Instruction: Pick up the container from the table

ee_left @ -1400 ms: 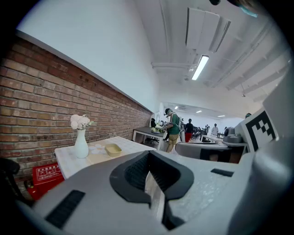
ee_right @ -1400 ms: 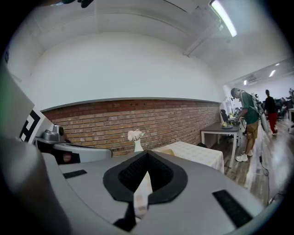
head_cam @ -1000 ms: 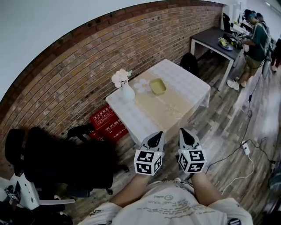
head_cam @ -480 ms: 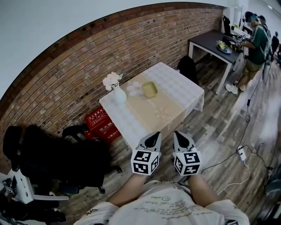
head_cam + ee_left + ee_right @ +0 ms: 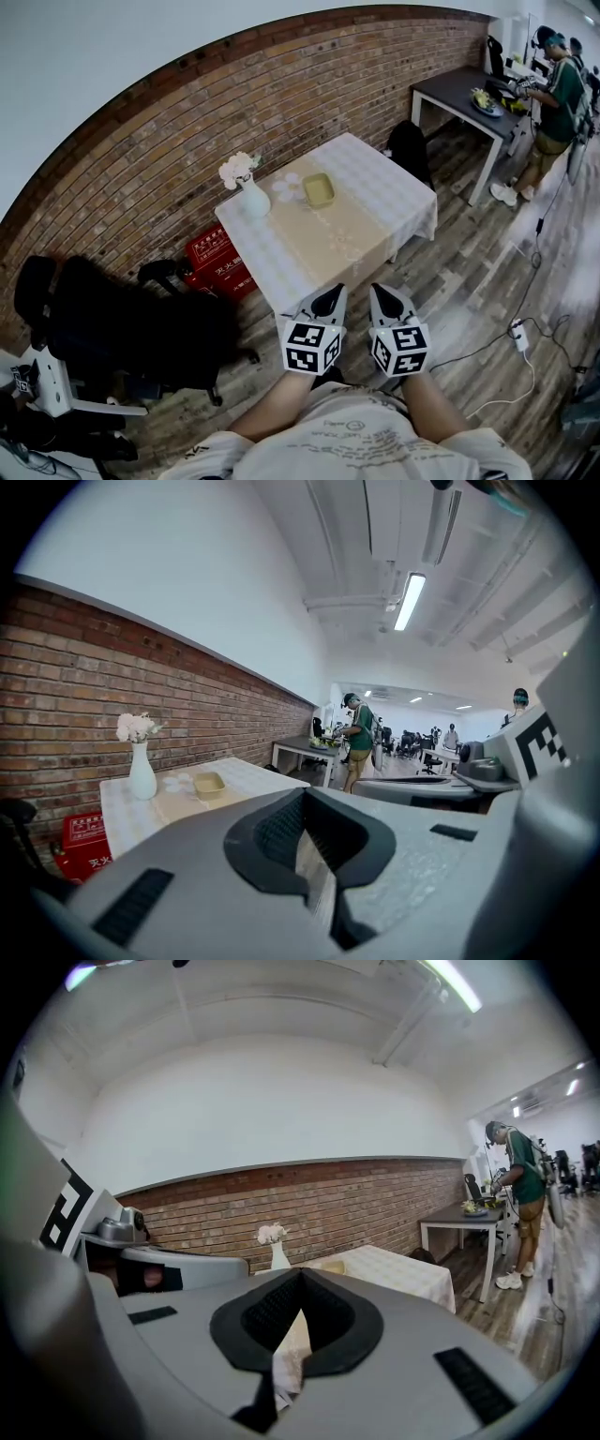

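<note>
The container point(image 5: 318, 190) is a shallow yellow-green rectangular dish on the white-clothed table point(image 5: 375, 187), beside a white vase of flowers point(image 5: 251, 199). It also shows small in the left gripper view, the container point(image 5: 208, 784) standing right of the vase point(image 5: 142, 771). My left gripper point(image 5: 328, 298) and right gripper point(image 5: 382, 296) are held side by side close to my body, well short of the table's near edge. Both point toward the table, jaws closed to a point and holding nothing. In its own view, the left gripper point(image 5: 309, 846) fills the foreground, as the right gripper point(image 5: 292, 1330) does in its view.
Black office chairs point(image 5: 122, 347) stand at the left, and red crates point(image 5: 220, 258) sit under the table by the brick wall. A black bag point(image 5: 408, 145) leans at the table's far corner. A person point(image 5: 562, 94) stands at a dark table point(image 5: 459, 89). A cable and power strip point(image 5: 518, 337) lie on the floor.
The head view has shifted: the table sits slightly further left in view. Both grippers have stayed together, shut, near my body.
</note>
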The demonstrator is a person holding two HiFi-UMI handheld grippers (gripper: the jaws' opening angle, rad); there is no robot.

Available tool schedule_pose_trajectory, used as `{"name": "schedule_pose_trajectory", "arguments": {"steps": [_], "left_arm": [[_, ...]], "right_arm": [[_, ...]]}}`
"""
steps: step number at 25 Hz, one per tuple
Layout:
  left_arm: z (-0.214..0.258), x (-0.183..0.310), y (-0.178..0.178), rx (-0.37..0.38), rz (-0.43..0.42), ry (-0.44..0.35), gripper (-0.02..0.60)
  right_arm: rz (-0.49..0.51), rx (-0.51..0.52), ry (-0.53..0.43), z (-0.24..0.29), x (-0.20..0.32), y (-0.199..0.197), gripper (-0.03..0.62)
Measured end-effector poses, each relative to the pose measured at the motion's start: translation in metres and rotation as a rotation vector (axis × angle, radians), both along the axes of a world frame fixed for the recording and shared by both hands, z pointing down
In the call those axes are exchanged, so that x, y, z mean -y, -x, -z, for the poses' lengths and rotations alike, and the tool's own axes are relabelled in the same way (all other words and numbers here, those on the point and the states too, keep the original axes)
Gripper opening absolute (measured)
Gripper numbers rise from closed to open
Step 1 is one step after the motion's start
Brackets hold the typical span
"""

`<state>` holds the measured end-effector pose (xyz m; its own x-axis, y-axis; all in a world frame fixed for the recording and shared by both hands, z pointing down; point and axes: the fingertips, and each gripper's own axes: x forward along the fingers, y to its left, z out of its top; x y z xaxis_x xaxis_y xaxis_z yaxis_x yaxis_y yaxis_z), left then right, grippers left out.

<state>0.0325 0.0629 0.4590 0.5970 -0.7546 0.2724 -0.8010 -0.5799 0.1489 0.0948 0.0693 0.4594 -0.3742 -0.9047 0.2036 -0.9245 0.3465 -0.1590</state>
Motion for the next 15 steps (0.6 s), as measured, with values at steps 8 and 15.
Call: {"name": "schedule_pose_trajectory", "arguments": {"steps": [8, 15], "left_arm": [[-0.013, 0.004, -0.004, 0.013, -0.007, 0.005, 0.005], [-0.014, 0.034, -0.008, -0.011, -0.014, -0.001, 0.005]], "right_arm": [[0.004, 0.013, 0.004, -0.010, 0.002, -0.006, 0.002], [-0.023, -0.012, -0.005, -0.010, 0.026, -0.015, 0.002]]}}
